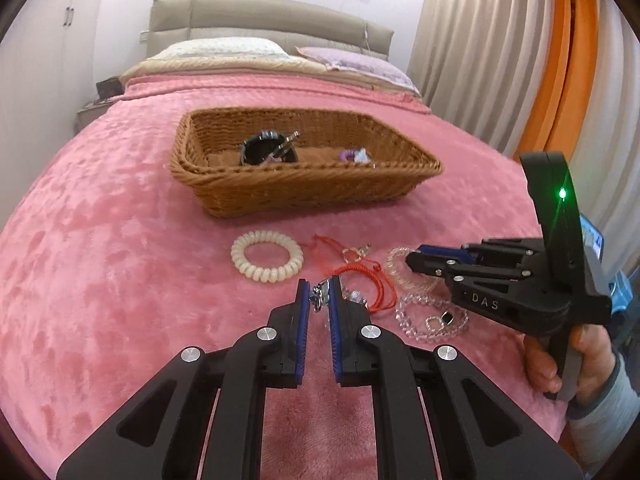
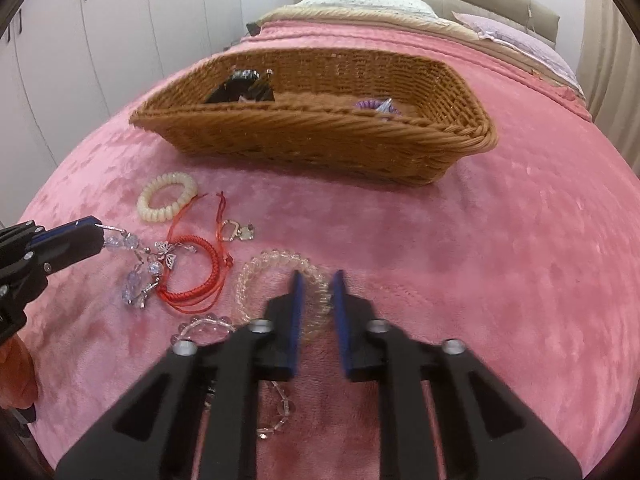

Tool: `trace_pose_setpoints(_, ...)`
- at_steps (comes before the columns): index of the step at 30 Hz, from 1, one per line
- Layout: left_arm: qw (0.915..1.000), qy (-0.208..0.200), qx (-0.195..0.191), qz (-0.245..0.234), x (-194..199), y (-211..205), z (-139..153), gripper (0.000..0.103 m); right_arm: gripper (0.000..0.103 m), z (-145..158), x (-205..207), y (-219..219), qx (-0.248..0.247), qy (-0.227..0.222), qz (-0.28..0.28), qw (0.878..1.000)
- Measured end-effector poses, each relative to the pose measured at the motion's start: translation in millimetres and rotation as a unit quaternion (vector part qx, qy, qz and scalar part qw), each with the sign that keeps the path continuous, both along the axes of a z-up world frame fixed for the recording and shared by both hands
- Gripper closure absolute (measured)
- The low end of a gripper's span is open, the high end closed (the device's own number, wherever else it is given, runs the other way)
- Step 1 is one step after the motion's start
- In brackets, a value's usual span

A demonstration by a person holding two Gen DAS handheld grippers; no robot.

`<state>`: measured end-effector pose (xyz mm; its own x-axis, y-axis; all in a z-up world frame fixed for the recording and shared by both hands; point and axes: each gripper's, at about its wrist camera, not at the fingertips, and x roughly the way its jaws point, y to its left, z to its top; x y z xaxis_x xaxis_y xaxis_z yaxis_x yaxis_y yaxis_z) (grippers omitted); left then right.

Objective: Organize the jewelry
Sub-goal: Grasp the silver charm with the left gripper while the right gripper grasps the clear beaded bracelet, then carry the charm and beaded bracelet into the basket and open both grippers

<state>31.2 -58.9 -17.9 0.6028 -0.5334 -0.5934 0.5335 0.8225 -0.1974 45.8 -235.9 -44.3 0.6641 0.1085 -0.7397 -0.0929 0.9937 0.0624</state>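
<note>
A brown woven basket (image 1: 256, 196) sits on a pink blanket (image 1: 100, 240). Inside it lie a black thing (image 1: 266, 148) and a small purple piece (image 1: 354, 156).

In front of the basket, a cream spiral ring (image 1: 266, 260), a red cord bracelet (image 2: 192, 272) and a little gold charm (image 2: 236, 232) rest on the blanket.

The left gripper (image 1: 320, 286) pinches one end of a sparkly crystal chain (image 2: 148, 264) – its fingers press on it from both sides.

The right gripper (image 2: 318, 280) has its fingers apart, one on each side of a clear bead bracelet (image 2: 256, 272) – not squeezing it. Another clear bead string (image 2: 204, 326) lies just beside.
</note>
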Motion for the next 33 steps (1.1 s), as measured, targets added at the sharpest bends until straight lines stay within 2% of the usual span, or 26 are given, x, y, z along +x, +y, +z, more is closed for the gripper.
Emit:
trace_pose_setpoints(5,0.9992,-0.011,-0.04,0.001,-5,13,15,0.095,0.095,19,-16,-4,0.008,-0.053,0.001,0.999)
trace_pose_setpoints(14,0.9967,-0.036,-0.072,-0.015,-7,24,45,0.095,0.095,51,-36,-4,0.011,-0.121,-0.002,0.993)
trace_pose_setpoints(19,0.9953,-0.06,-0.073,-0.023,10,18,73,0.095,0.095,85,-38,-11,0.008,-0.169,-0.021,0.985)
trace_pose_setpoints(26,0.994,-0.081,-0.07,-0.022,53,-7,108,0.095,0.095,123,8,-28,-0.005,-0.206,-0.064,0.977)
trace_pose_setpoints(28,0.9939,-0.082,-0.072,-0.019,73,-17,111,0.095,0.095,124,24,-32,-0.006,-0.21,-0.078,0.975)
trace_pose_setpoints(33,0.9954,-0.069,-0.065,-0.014,118,-42,104,0.095,0.095,113,78,-40,-0.001,-0.179,-0.087,0.98)
